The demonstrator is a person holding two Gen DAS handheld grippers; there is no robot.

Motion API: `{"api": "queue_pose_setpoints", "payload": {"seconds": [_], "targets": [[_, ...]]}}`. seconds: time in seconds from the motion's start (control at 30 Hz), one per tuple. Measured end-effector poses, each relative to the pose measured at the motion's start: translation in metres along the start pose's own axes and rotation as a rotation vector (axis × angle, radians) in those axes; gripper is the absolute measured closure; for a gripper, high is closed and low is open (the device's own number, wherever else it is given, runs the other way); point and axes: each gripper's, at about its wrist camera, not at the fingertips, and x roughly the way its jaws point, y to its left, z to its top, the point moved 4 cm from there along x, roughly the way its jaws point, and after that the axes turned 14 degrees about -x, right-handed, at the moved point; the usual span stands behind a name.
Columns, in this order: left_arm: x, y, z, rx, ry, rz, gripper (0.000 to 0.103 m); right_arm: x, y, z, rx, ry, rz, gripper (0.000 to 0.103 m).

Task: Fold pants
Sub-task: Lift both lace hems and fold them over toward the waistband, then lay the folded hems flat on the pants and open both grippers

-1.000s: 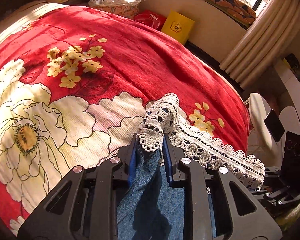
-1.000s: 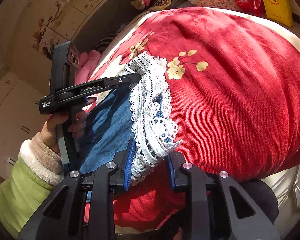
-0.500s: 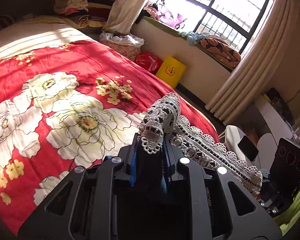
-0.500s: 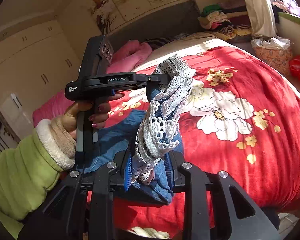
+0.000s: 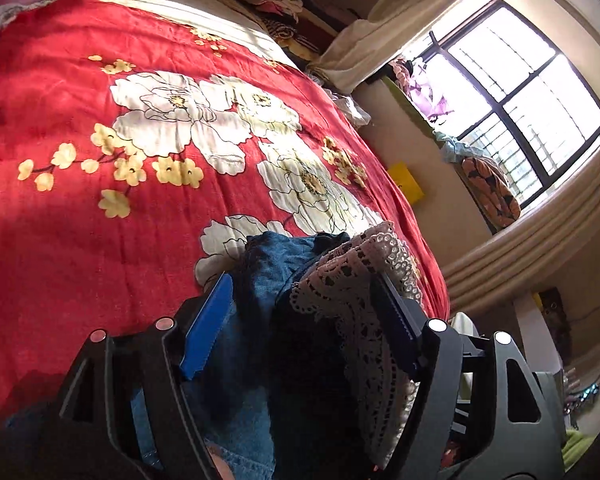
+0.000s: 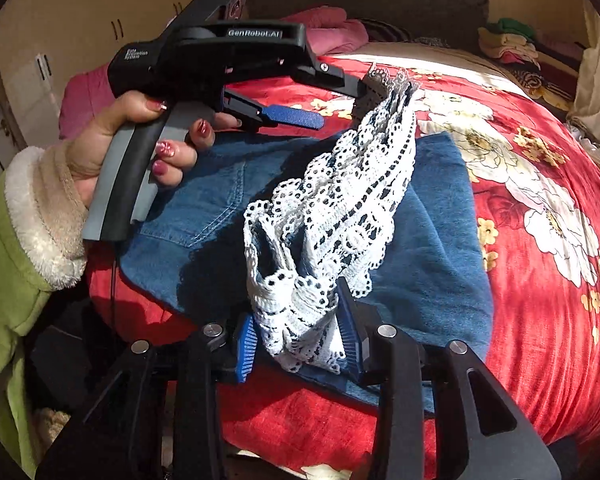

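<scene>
The lace-trimmed hem of the blue denim pants (image 6: pixel 328 208) spans between the wide-open left gripper (image 6: pixel 340 100) and the half-open right gripper (image 6: pixel 296 340), both releasing it, folded over the waist directly beneath.

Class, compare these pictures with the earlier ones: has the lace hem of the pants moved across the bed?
Yes. The lace hem has been carried from near the foot of the red bedspread towards the pillows, and now lies over the blue pants.
</scene>
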Motion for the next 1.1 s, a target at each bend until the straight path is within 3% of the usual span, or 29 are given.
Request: {"api": "queue_pose_setpoints", "payload": {"seconds": [0.17, 0.3, 0.4, 0.47, 0.6, 0.63, 0.7, 0.77, 0.9, 0.93, 0.97, 1.0, 1.1], "targets": [[-0.013, 0.001, -0.007, -0.064, 0.027, -0.054, 0.028, 0.011, 0.019, 0.000, -0.056, 0.018, 0.051, 0.042], [-0.007, 0.005, -0.016, -0.100, 0.061, -0.067, 0.025, -0.006, 0.024, 0.002, -0.037, -0.020, 0.112, 0.037], [0.001, 0.009, -0.013, -0.148, 0.075, -0.074, 0.024, -0.031, -0.007, 0.008, 0.070, -0.117, 0.119, 0.035], [0.006, 0.008, -0.010, -0.157, 0.089, -0.073, 0.024, -0.045, -0.041, 0.011, 0.166, -0.179, 0.103, 0.029], [0.018, 0.002, -0.005, -0.147, 0.114, -0.031, 0.024, -0.041, -0.121, 0.019, 0.317, -0.174, -0.002, 0.027], [0.020, 0.001, -0.005, -0.149, 0.116, -0.021, 0.026, -0.034, -0.138, 0.022, 0.348, -0.163, 0.012, 0.027], [0.023, 0.000, -0.005, -0.137, 0.122, -0.001, 0.058, -0.015, -0.164, 0.029, 0.409, -0.130, 0.058, 0.026], [0.025, 0.000, -0.007, -0.122, 0.129, 0.029, 0.071, 0.007, -0.175, 0.031, 0.448, -0.081, 0.098, 0.026], [0.021, 0.002, -0.006, -0.123, 0.128, 0.023, 0.080, 0.048, -0.186, 0.039, 0.462, -0.002, 0.175, 0.027], [0.019, 0.002, -0.005, -0.122, 0.123, 0.018, 0.080, 0.058, -0.185, 0.039, 0.464, 0.021, 0.214, 0.035], [0.017, 0.001, -0.004, -0.118, 0.119, 0.014, 0.081, 0.065, -0.185, 0.038, 0.469, 0.035, 0.234, 0.068], [0.015, -0.001, -0.002, -0.110, 0.111, 0.008, 0.083, 0.066, -0.185, 0.038, 0.472, 0.040, 0.237, 0.082], [0.009, -0.008, 0.005, -0.071, 0.081, -0.022, 0.084, 0.049, -0.196, 0.039, 0.496, -0.048, 0.219, 0.091]]}}
